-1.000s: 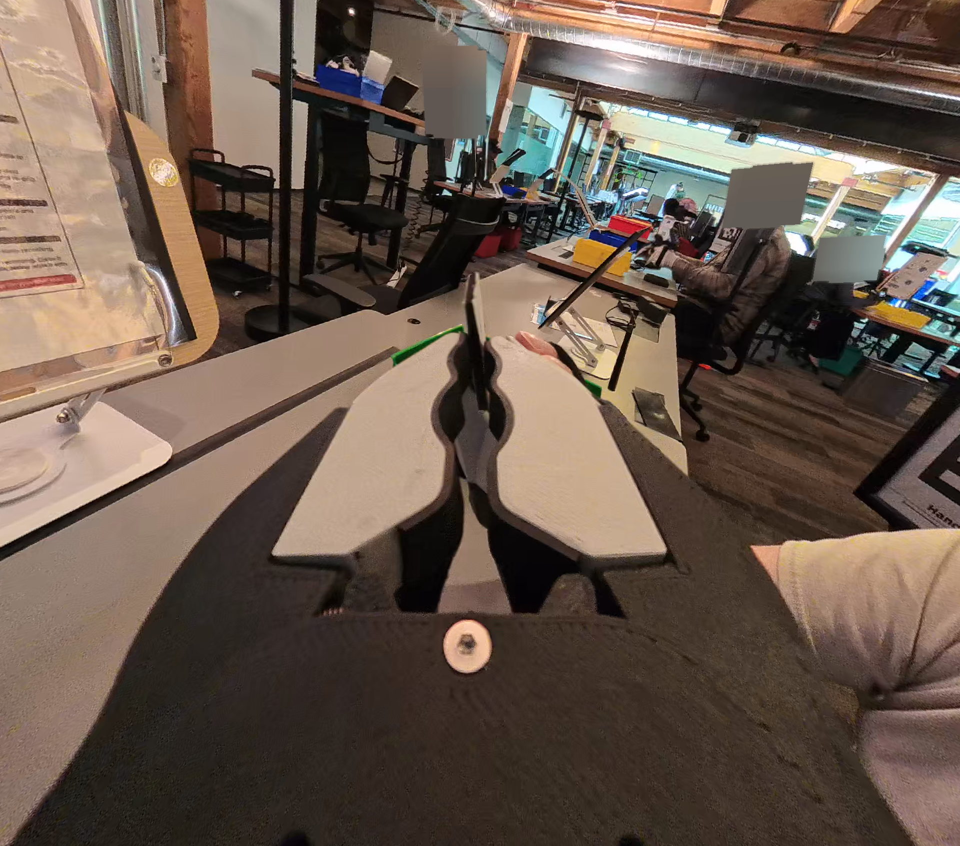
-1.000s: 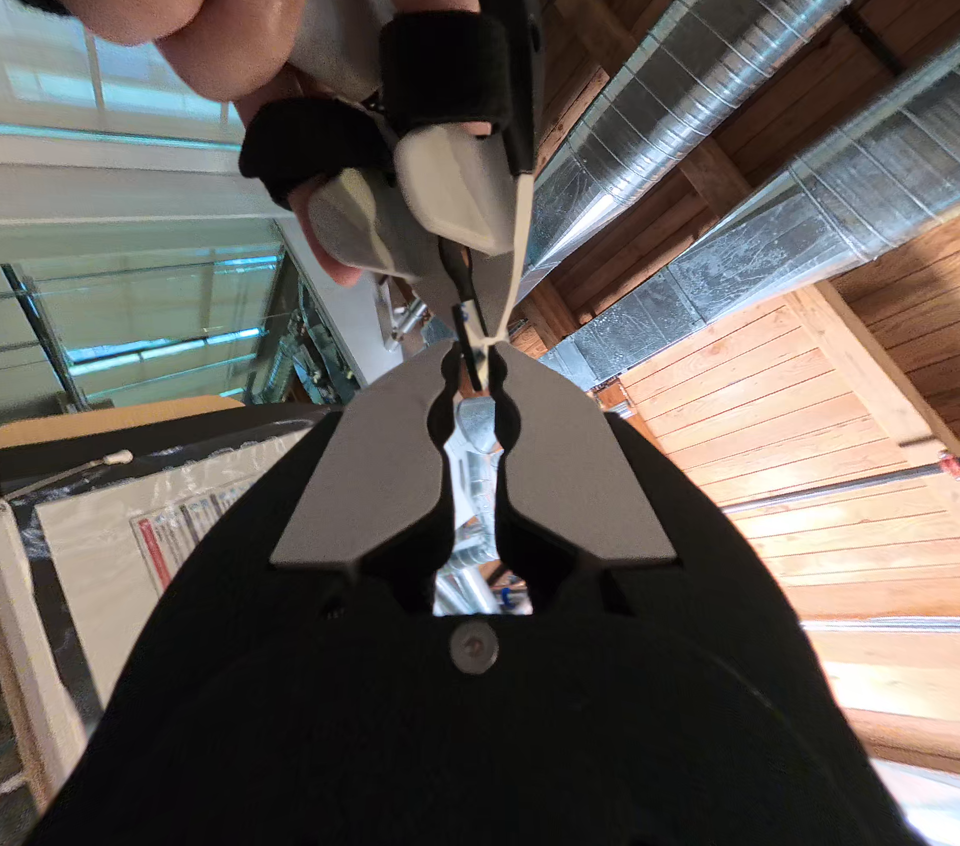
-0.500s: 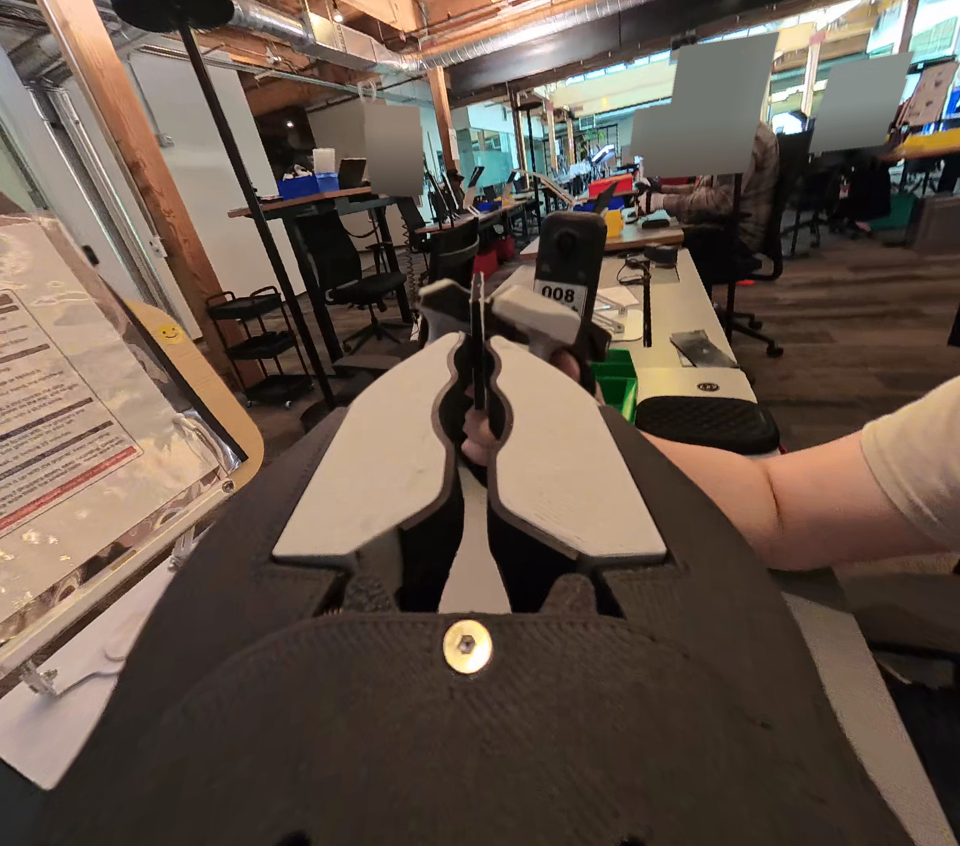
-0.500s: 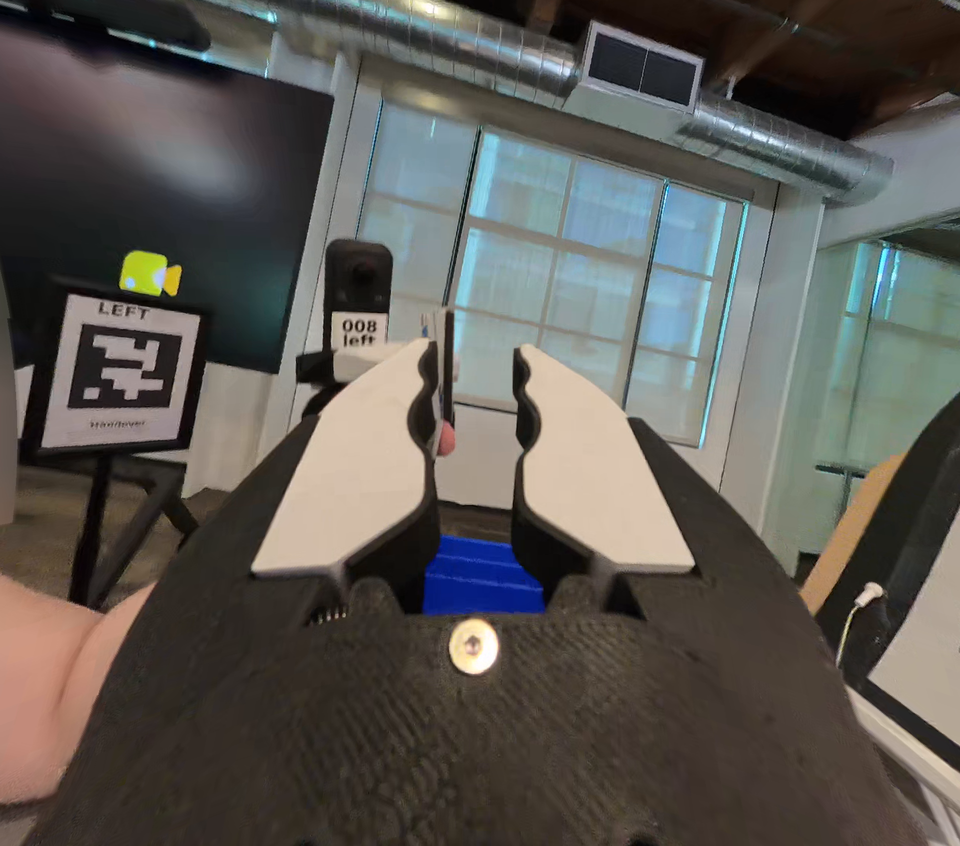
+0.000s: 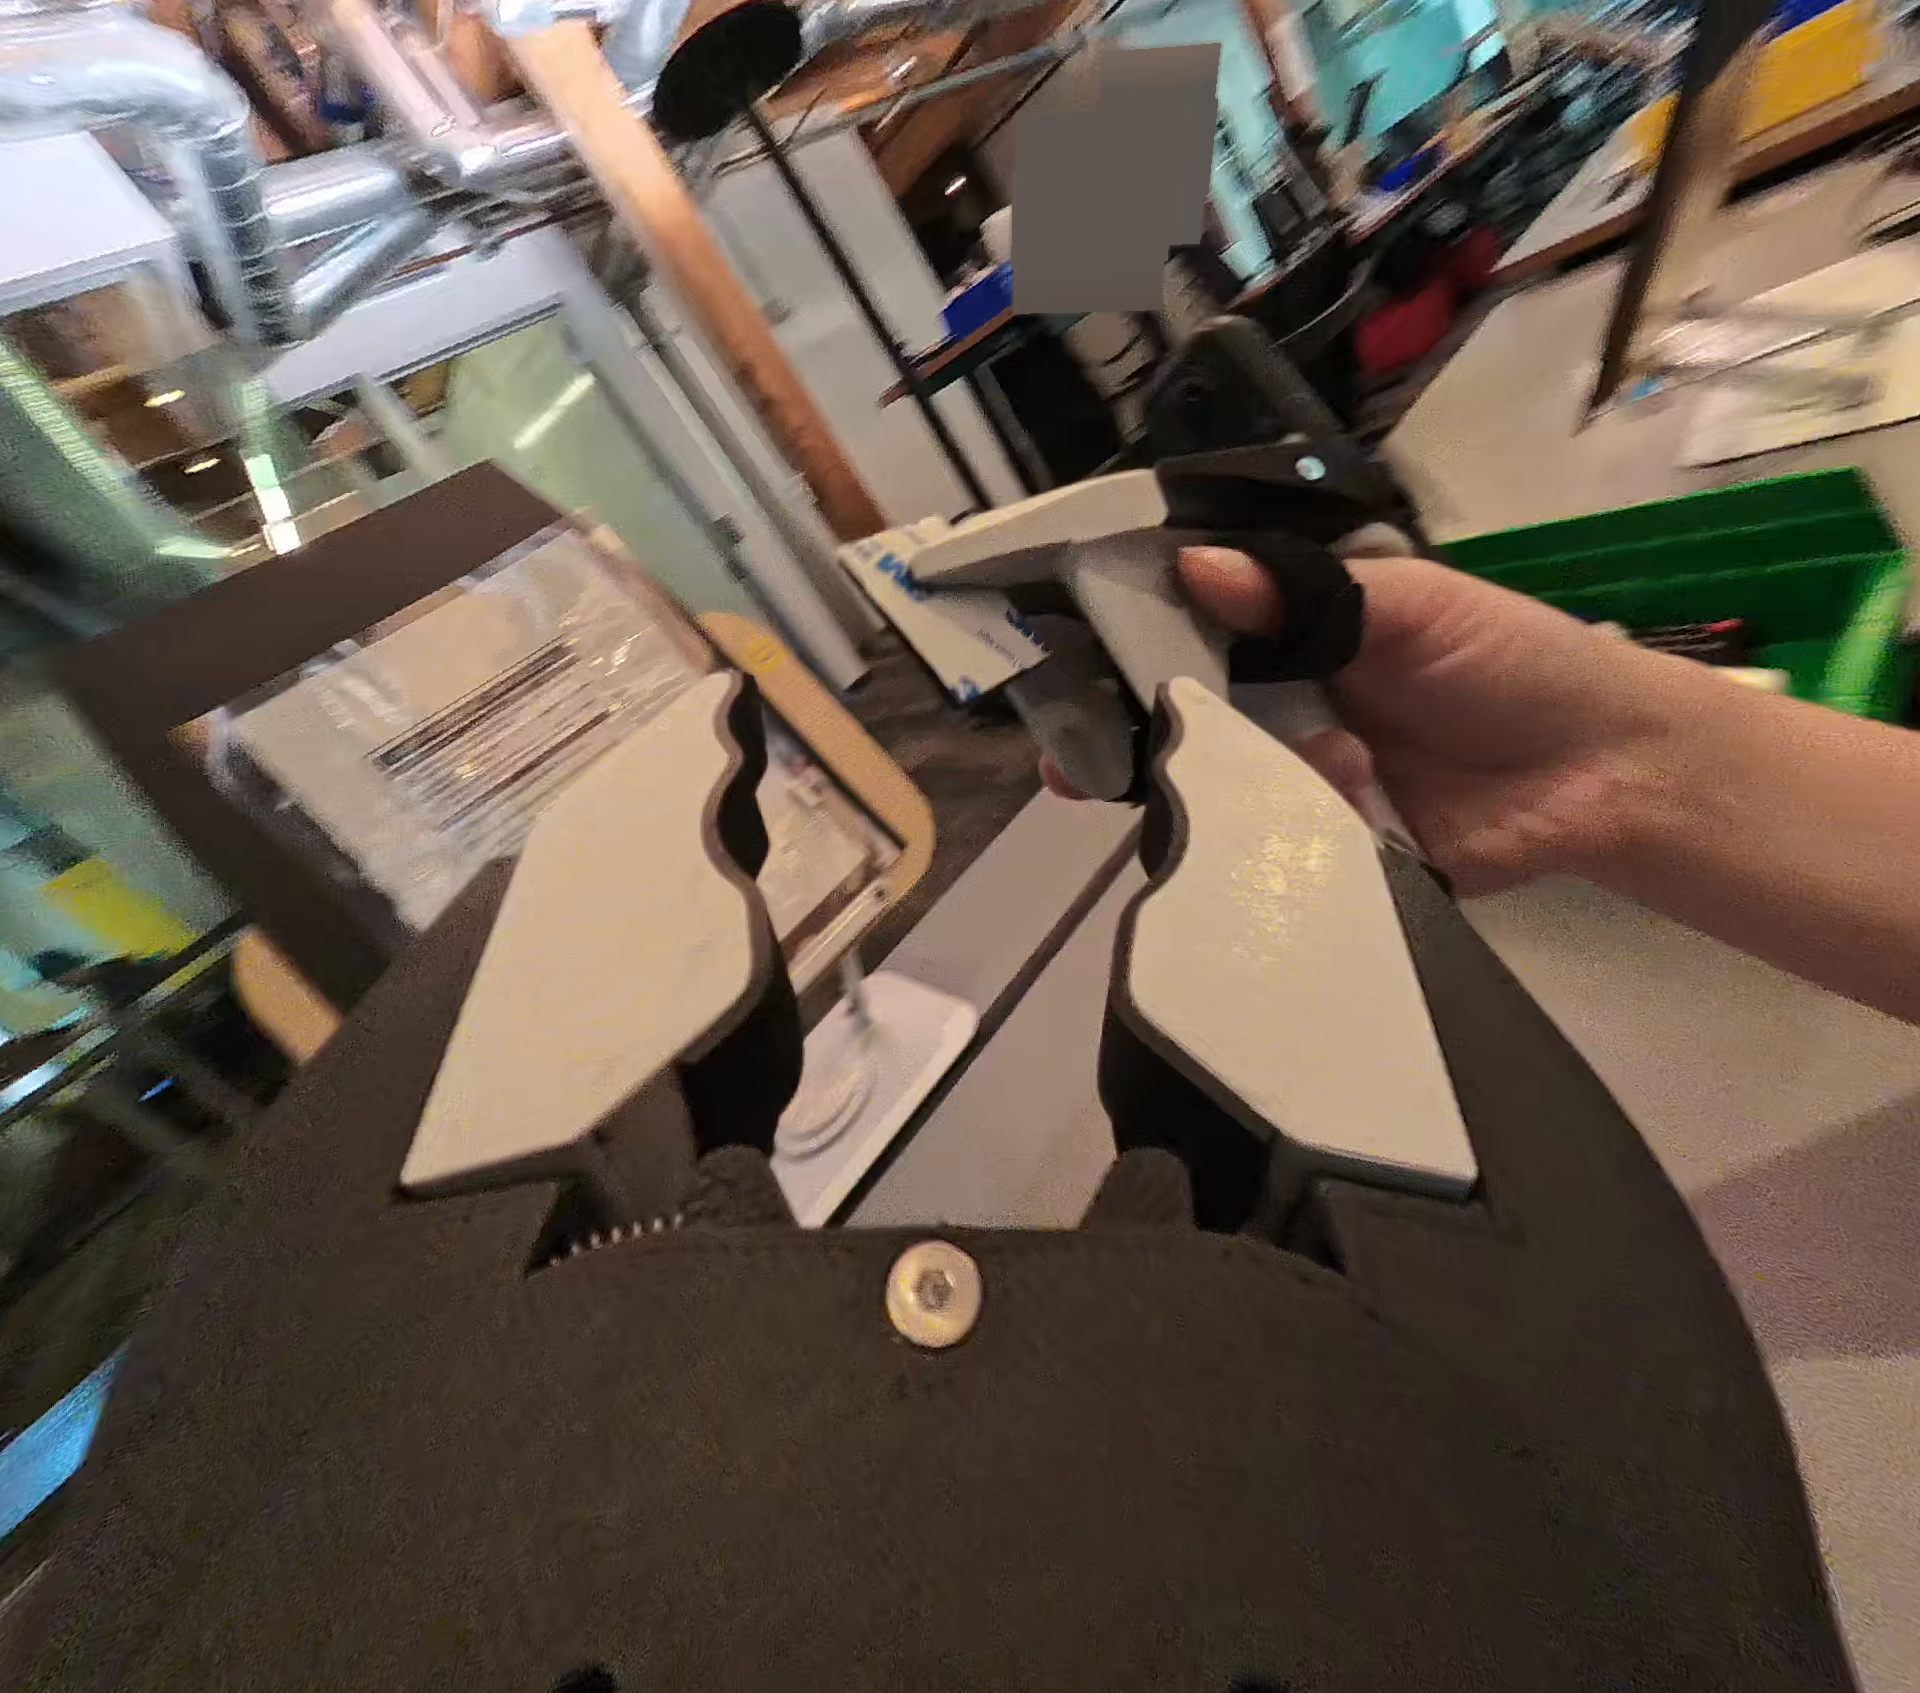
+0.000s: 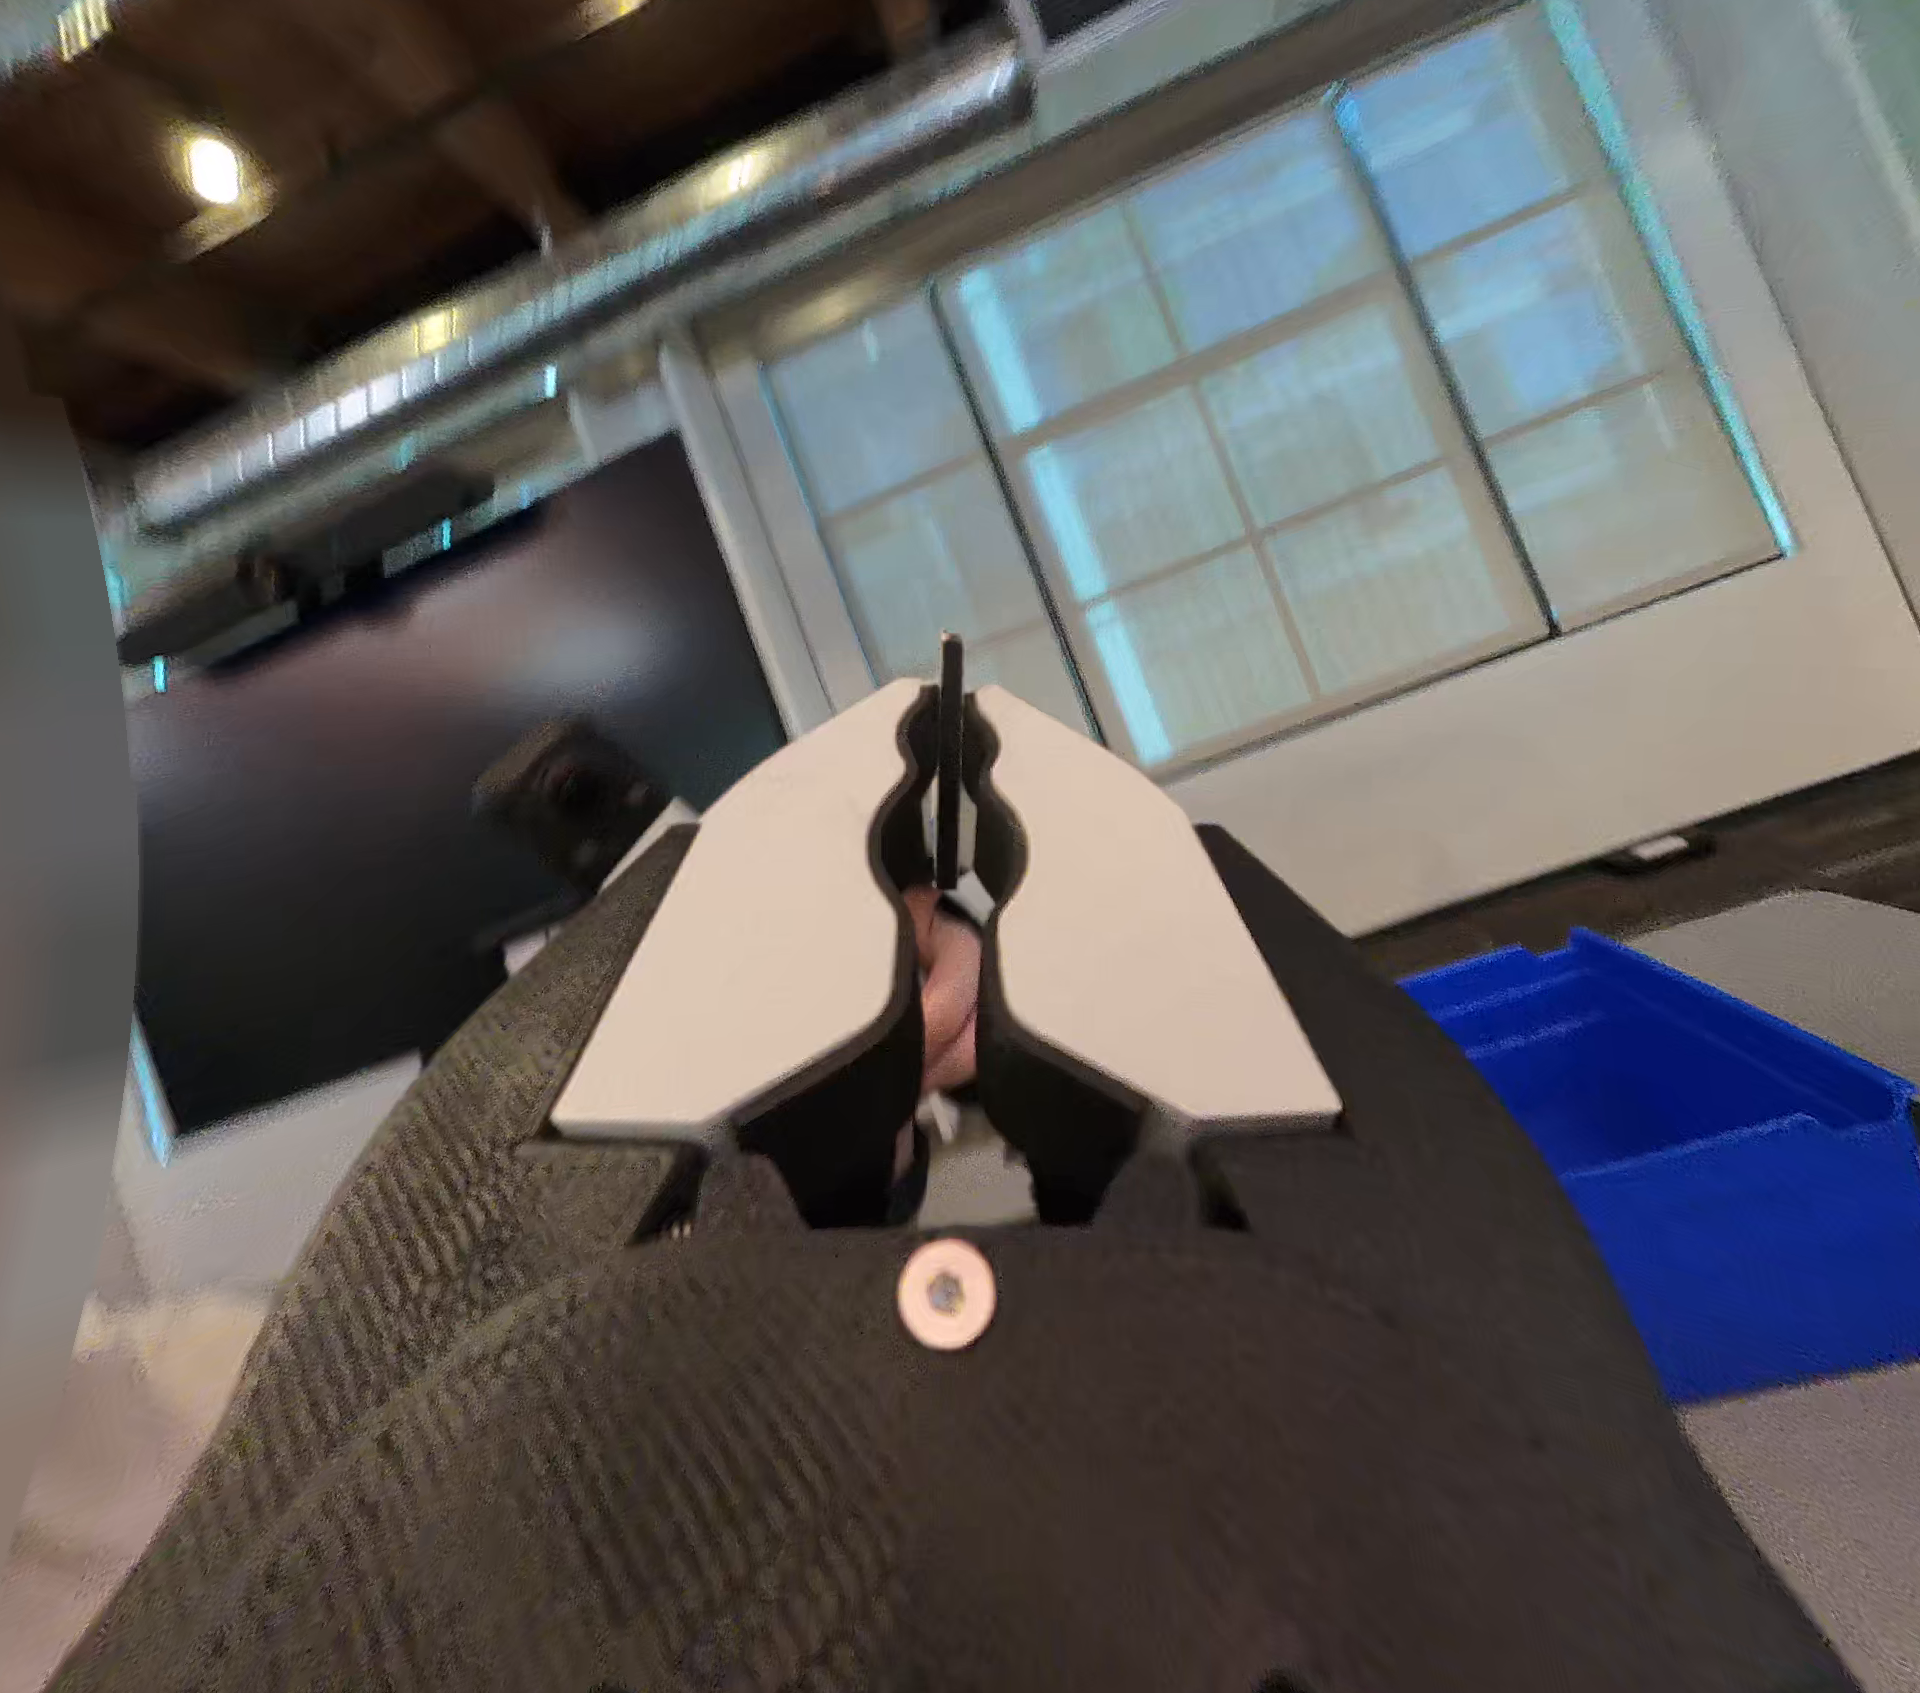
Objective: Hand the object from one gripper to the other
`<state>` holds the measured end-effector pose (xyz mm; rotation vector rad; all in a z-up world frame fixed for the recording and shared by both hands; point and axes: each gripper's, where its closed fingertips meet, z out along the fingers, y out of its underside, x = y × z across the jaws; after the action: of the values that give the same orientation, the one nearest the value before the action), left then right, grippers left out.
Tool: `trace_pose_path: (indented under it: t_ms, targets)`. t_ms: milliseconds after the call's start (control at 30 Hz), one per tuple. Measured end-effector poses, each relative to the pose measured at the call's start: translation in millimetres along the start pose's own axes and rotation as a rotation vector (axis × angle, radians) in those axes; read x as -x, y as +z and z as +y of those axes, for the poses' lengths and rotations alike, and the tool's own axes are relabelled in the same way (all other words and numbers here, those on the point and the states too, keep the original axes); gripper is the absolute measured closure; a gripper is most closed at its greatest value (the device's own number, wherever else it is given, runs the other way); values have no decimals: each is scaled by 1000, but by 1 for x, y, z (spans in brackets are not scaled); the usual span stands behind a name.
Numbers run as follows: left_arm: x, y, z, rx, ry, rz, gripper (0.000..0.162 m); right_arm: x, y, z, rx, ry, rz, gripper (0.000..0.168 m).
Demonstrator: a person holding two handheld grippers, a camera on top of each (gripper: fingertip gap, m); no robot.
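The object is a thin flat card, white with blue marks (image 5: 961, 625). In the right wrist view it shows edge-on as a dark strip (image 6: 950, 770). My right gripper (image 6: 948, 693) is shut on it, and the card's tip sticks out past the fingertips. In the left wrist view my left gripper (image 5: 956, 698) is open wide and empty. The right gripper (image 5: 935, 578), held by a hand, sits just beyond the left gripper's tips with the card clamped in it. The views are motion-blurred.
A clear framed sheet on a white stand (image 5: 468, 708) is at the left on the grey table (image 5: 1039, 1020). A green bin (image 5: 1683, 563) is at the right. A blue bin (image 6: 1662, 1155) lies to the right of my right gripper. The tips of both grippers are at nearly the same place.
The left gripper was shut on the card and has opened and let it go. The right gripper, open around it half a second ago, has shut on it. Both views have swung.
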<state>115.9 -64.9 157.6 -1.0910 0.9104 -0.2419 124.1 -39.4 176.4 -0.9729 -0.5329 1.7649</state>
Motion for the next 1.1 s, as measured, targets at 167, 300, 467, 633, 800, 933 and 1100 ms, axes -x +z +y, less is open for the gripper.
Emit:
trace_pose_path:
  t_ms: [167, 300, 467, 633, 800, 933, 1100]
  targets:
    - [9, 15, 7, 81, 104, -232, 97, -5, -10, -20, -299, 147, -93, 164]
    - [13, 11, -5, 47, 312, -376, 108, 2, -1, -7, -296, 268, -179, 164]
    - [2, 8, -1, 113, 528, -340, 105, 9, 7, 4, -241, 392, -245, 164]
    - [0, 9, 0, 124, 632, -368, 102, 13, 11, 10, -210, 437, -260, 164]
    - [-2, 10, -6, 84, 685, -423, 126, 8, 9, 7, -263, 478, -257, 164]
    - [-1, 12, -2, 98, 642, -414, 126, 6, 8, 6, -275, 459, -251, 164]
    - [-2, 11, -5, 85, 538, -399, 129, 16, 7, 2, -284, 413, -297, 163]
